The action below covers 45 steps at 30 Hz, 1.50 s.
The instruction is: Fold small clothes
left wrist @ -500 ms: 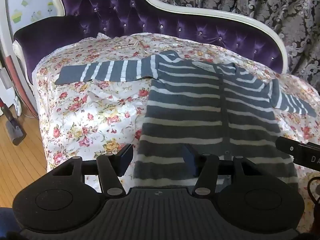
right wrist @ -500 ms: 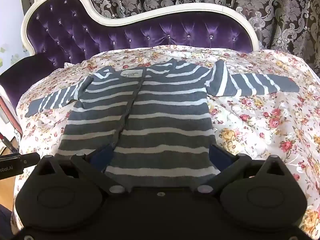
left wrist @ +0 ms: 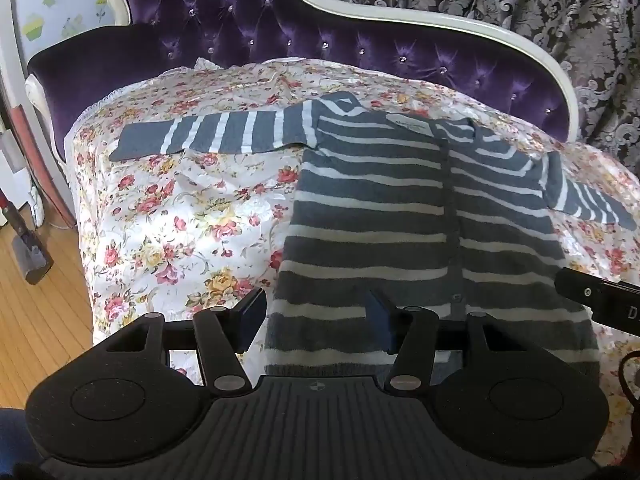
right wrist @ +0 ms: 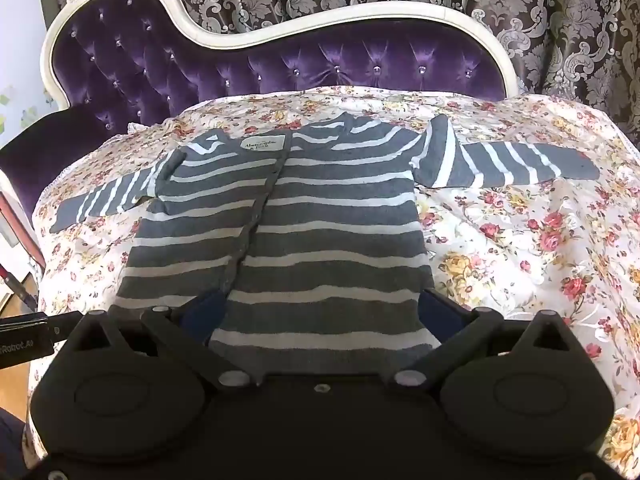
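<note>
Cardigan: striped grey-and-white cardigan [right wrist: 280, 240] lies flat and face up on the floral bedspread [right wrist: 520, 240], hem near, collar far toward the purple headboard [right wrist: 280, 64].
Sleeves: both stretched straight out, the left sleeve [left wrist: 208, 138] and the right sleeve [right wrist: 520, 160], neither turned in over the body.
Front: placket closed down the middle, label visible at the collar; fabric looks smooth.
Left gripper: left gripper [left wrist: 316, 320] hovers at the near hem over the left half; jaws moderately apart, nothing between them; I cannot tell whether the tips touch the knit.
Right gripper: right gripper [right wrist: 320, 312] sits at the near hem over the right half; jaws spread wide, holding nothing.
Done: garment appears laid out and flattened, ready to fold.
Left: seemingly every fold, judging by the lie: sleeves in, sides over, hem up to the collar.
Next call: likely pinching the hem corners or a sleeve; thick knit should hold a crease loosely.
</note>
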Each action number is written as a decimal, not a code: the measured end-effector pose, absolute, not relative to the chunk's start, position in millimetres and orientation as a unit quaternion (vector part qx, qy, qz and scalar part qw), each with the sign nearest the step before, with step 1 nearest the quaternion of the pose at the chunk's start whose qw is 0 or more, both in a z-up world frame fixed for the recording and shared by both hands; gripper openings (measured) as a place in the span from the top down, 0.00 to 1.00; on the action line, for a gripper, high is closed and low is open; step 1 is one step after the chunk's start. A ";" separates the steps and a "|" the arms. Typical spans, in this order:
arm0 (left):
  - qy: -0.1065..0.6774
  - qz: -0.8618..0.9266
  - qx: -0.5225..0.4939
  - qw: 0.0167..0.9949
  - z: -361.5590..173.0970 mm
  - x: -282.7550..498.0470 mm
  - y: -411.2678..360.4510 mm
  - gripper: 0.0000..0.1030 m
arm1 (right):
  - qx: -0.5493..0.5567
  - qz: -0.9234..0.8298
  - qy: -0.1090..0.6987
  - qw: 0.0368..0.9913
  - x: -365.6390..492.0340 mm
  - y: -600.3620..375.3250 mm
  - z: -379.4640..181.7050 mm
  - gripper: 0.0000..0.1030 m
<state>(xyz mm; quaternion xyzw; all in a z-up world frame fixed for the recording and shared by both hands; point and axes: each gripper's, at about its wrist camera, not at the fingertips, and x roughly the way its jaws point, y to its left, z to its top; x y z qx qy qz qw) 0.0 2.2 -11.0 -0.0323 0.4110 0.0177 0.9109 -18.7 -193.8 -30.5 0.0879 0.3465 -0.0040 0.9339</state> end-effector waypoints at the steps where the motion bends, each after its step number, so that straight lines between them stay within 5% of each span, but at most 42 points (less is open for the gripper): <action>1: 0.416 0.018 -0.033 0.909 -7.5 2.0 1.2 0.48 | 0.088 -0.004 0.347 0.934 -18.7 -193.6 -30.7 0.01; 45: 0.424 0.006 -0.017 0.906 -14.3 -7.8 -12.0 0.48 | 0.089 0.002 0.363 0.928 -31.5 -189.6 -33.9 0.01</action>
